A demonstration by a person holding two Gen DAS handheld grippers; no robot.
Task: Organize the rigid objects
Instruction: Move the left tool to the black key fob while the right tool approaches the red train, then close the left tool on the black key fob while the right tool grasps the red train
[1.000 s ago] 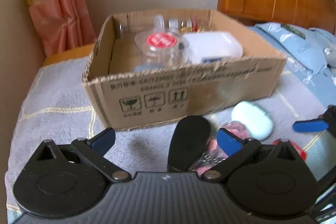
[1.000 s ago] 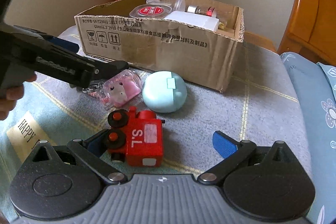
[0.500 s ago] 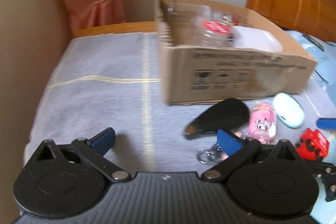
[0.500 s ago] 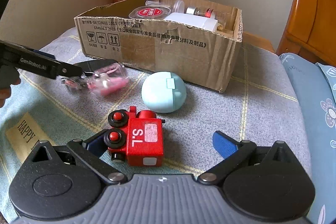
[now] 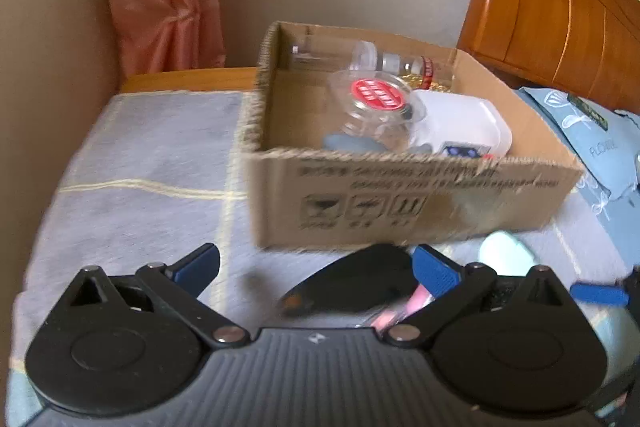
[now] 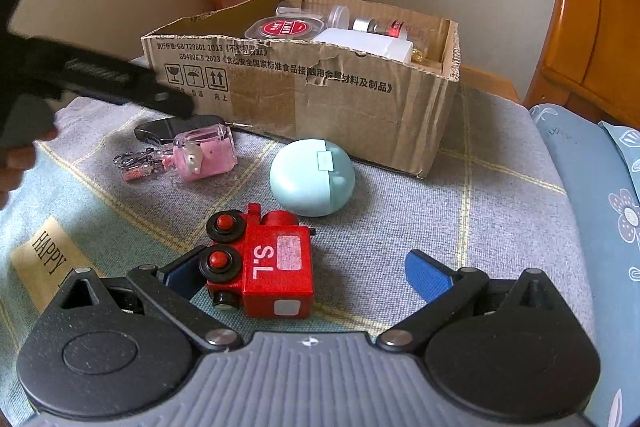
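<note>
Bed blanket: red toy train, stiff, light; grasp flat sides. Right hand-held gripper wide, empty; left hand-held gripper likewise.

Left gripper swung back toward cardboard box, jaws open throughout. Black oval object now lies flat just beyond pink keychain bottle, which rolled left, then back right, charms trailing left.
</note>
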